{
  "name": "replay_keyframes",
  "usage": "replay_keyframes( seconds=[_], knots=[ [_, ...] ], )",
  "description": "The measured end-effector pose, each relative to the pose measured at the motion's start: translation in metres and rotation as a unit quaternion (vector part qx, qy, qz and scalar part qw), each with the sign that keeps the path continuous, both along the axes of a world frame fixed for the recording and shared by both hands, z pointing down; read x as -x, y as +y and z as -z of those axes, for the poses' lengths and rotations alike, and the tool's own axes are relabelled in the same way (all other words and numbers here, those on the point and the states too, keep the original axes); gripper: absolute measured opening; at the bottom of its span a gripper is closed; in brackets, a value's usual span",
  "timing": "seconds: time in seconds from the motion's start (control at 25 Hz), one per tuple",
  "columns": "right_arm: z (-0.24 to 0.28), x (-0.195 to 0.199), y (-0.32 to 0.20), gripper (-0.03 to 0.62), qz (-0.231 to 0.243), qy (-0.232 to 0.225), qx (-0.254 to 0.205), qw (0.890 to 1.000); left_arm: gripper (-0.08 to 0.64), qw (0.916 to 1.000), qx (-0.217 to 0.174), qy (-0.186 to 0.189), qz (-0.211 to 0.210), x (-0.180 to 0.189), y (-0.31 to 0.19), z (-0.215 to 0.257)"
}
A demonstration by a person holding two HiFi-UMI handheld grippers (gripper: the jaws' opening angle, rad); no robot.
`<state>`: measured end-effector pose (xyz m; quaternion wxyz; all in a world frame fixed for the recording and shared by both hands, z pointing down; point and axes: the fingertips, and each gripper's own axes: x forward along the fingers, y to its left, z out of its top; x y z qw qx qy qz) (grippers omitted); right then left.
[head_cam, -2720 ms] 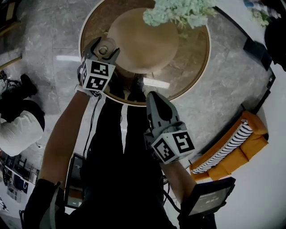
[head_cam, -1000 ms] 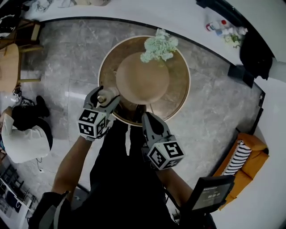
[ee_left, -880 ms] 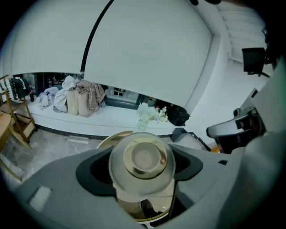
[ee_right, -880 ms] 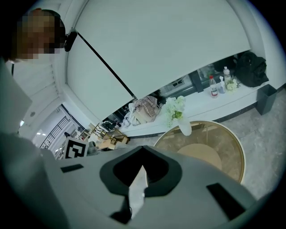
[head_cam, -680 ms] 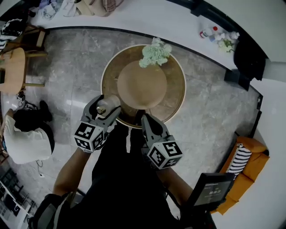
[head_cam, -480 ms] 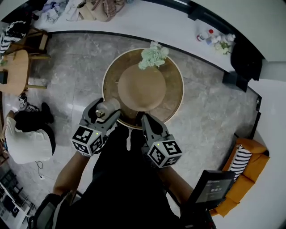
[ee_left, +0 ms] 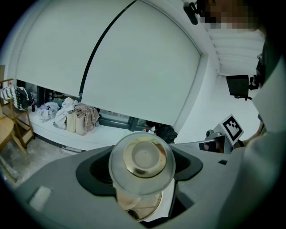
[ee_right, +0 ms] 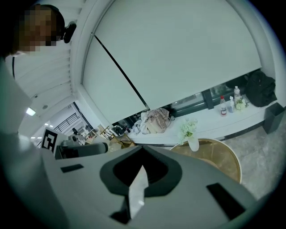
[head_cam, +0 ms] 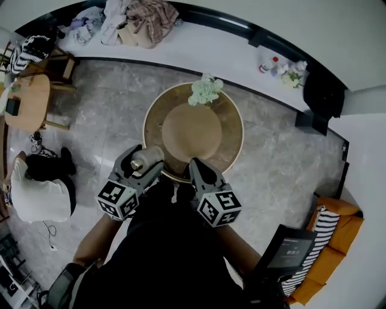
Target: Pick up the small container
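Note:
The small container is a clear glass jar with a gold-coloured end. My left gripper is shut on it, held up in front of the person's body near the round table's front edge. In the left gripper view the jar fills the gap between the grey jaws of the left gripper, its round end facing the camera. My right gripper hangs beside it to the right, shut on nothing. In the right gripper view the right gripper shows only a thin slit between the jaws.
A round two-tier wooden table stands ahead, with a vase of pale green flowers at its far edge. A person sits on the floor at the left. An orange sofa is at the right, clothes lie on the far ledge.
The head view has lifted and pulled back, so the table looks smaller and farther. Both grippers have drawn closer together near the body. The left gripper has kept hold of the container throughout.

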<state>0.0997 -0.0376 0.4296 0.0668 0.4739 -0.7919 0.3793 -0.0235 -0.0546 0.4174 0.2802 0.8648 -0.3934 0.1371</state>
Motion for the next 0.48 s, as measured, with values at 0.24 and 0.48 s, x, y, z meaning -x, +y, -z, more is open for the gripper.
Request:
replay_keyframes(
  seconds=[0.24,0.48],
  knots=[
    [0.031,-0.002,-0.001,-0.002,-0.001,0.002,-0.037,0.999,0.337,0.9991,-0.030,0.027,0.014,0.010,0.012,0.041],
    [0.049,0.004,0.002,-0.002,0.000,-0.005,-0.050,0.999,0.337,0.9974,-0.049,0.051,0.013,0.019,0.022,0.073]
  ],
)
